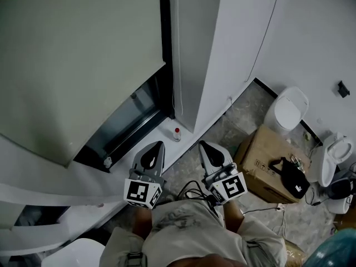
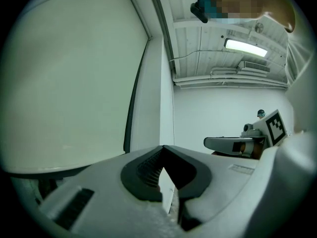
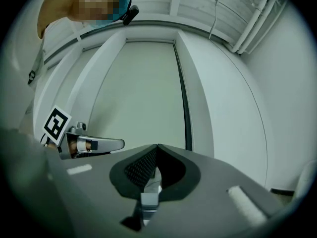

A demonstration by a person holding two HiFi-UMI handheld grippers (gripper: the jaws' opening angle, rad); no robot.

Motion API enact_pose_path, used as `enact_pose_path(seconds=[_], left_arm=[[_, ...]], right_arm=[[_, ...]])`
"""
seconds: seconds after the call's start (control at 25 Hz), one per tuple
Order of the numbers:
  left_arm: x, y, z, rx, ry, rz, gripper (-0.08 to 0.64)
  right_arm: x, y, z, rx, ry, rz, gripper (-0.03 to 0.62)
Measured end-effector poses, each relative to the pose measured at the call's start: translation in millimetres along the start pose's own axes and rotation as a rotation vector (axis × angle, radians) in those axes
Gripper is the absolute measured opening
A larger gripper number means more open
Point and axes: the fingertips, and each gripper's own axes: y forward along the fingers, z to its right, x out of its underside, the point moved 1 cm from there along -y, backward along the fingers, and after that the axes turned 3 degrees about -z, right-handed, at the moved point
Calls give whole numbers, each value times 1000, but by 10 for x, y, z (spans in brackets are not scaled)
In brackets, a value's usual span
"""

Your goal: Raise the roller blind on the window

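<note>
The pale roller blind (image 1: pixel 72 54) covers most of the window; below its bottom edge a dark strip of glass and frame (image 1: pixel 130 121) shows. A thin cord (image 1: pixel 173 88) hangs along the white wall beside the window's right edge. My left gripper (image 1: pixel 158 144) and right gripper (image 1: pixel 203 144) are held side by side low in front of the sill, both shut and empty, apart from blind and cord. In the left gripper view the blind (image 2: pixel 64 83) fills the left and the left gripper (image 2: pixel 162 148) points up. The right gripper (image 3: pixel 157 146) faces the blind (image 3: pixel 138 93).
A small white bottle with a red cap (image 1: pixel 177 133) stands on the sill (image 1: pixel 111 174). A cardboard box (image 1: pixel 261 163) with a black bag (image 1: pixel 289 176) sits on the floor at right, toilets (image 1: pixel 289 110) behind it. Cables (image 1: pixel 192 192) lie by the person's legs.
</note>
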Motion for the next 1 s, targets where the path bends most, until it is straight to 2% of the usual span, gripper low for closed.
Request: enact_pose_path(seconds=[0.48, 1.0], left_arm=[[21, 210, -1, -34, 9, -2, 5], [4, 701, -324, -10, 1, -3, 5]], right_arm=[[-19, 171, 171, -51, -19, 8, 11], [-1, 636, 491, -26, -26, -4, 11]])
